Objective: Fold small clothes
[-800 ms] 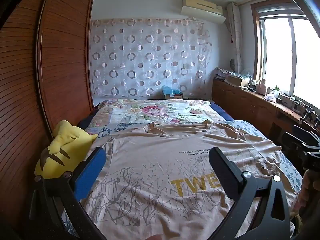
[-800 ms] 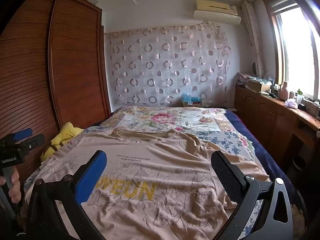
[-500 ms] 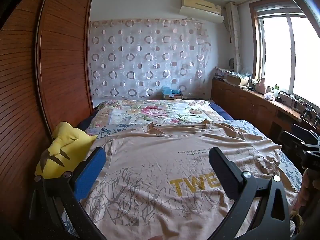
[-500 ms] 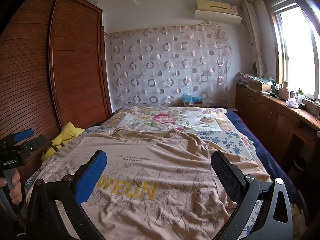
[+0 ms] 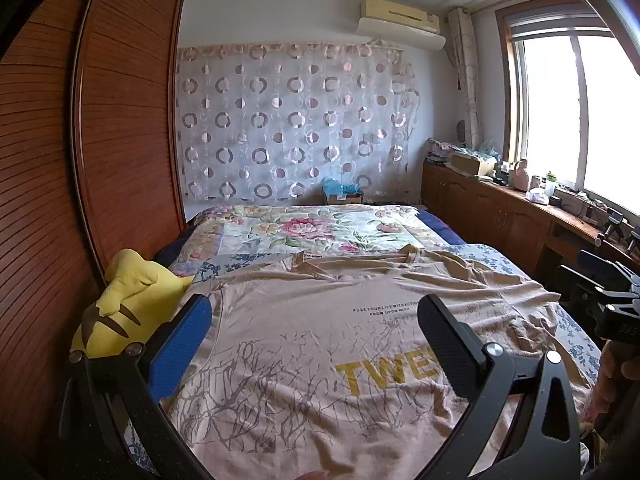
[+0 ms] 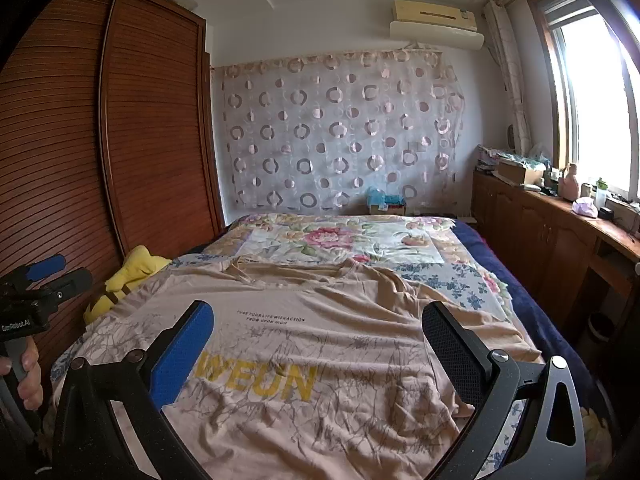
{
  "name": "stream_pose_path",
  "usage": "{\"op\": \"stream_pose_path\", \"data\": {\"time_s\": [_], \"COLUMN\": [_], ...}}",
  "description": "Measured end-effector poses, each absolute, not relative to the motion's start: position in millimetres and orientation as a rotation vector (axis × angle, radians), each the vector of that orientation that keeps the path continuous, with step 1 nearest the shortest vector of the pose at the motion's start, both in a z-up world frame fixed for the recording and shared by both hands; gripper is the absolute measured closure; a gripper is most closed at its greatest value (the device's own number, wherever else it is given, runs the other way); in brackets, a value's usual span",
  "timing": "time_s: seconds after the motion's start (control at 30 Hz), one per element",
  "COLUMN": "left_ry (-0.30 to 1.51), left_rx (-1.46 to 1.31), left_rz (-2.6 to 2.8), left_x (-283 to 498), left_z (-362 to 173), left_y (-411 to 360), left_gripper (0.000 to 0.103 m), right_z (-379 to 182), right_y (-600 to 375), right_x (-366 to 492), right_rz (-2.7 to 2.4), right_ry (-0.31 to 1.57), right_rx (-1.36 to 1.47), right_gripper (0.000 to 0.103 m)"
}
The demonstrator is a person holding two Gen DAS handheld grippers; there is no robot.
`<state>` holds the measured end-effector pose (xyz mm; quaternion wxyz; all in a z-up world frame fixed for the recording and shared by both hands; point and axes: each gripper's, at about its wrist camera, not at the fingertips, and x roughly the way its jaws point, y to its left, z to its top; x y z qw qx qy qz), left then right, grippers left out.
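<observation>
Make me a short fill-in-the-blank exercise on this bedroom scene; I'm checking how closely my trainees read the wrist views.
1. The beige T-shirt lies spread out on the ____.
2. The big letters printed on its front are ____ in colour.
3. Both the left claw and the right claw are ____, holding nothing.
4. The yellow plush toy lies between the T-shirt and the wooden ____.

Missing words: bed; yellow; open; wardrobe

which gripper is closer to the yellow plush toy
Left. The left gripper hangs open with the yellow plush toy just beside its blue finger; the right gripper sits farther across the shirt.
</observation>
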<state>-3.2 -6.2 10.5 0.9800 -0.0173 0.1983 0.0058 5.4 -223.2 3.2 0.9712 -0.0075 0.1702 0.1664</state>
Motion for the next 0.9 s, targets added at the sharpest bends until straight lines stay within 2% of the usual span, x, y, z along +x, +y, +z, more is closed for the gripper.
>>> {"op": "stream_pose_path", "data": {"time_s": [0.9], "left_ry": [0.390], "left_rx": [-0.029], "left_rz": [0.014], "left_x": [-4.4], "left_z": [10.1], "left_y": [-7.6], "left_gripper": [0.000], "right_z": [5.0], "right_y": [-225.3], "right_x": [4.0], "right_rz": [0.333], "right_ry": [0.339], "right_rx": [-0.015], "right_gripper": [0.000]}}
